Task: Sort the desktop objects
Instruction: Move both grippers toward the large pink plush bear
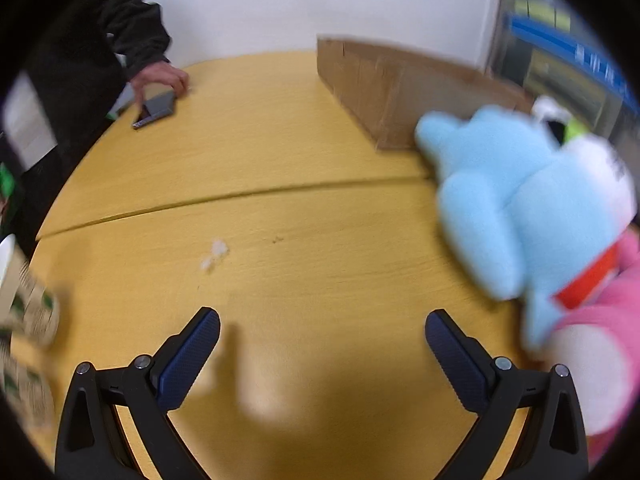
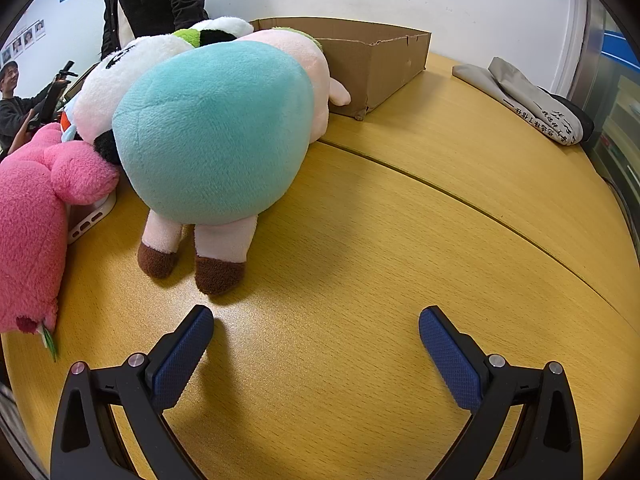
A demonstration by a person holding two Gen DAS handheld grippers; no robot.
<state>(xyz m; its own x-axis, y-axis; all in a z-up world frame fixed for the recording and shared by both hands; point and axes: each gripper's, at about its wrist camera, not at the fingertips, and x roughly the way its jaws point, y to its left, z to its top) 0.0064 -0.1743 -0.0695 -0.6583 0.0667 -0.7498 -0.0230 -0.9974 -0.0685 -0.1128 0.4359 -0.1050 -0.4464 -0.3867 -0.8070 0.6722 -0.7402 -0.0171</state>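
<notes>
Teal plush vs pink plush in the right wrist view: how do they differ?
Colour: the teal plush has a teal body with pale pink legs and brown feet; the pink plush is hot pink throughout.
Place: the teal plush is near the centre, its feet toward the right gripper; the pink plush lies at the left edge, partly cut off.
Contact: the teal plush leans on other plush toys; the pink plush overlaps a white device.
Both lie on the yellow table, ungripped.

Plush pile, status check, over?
Left gripper and right gripper open, empty. Teal plush on table, beside cardboard box. Nothing between right gripper and plush.
</notes>
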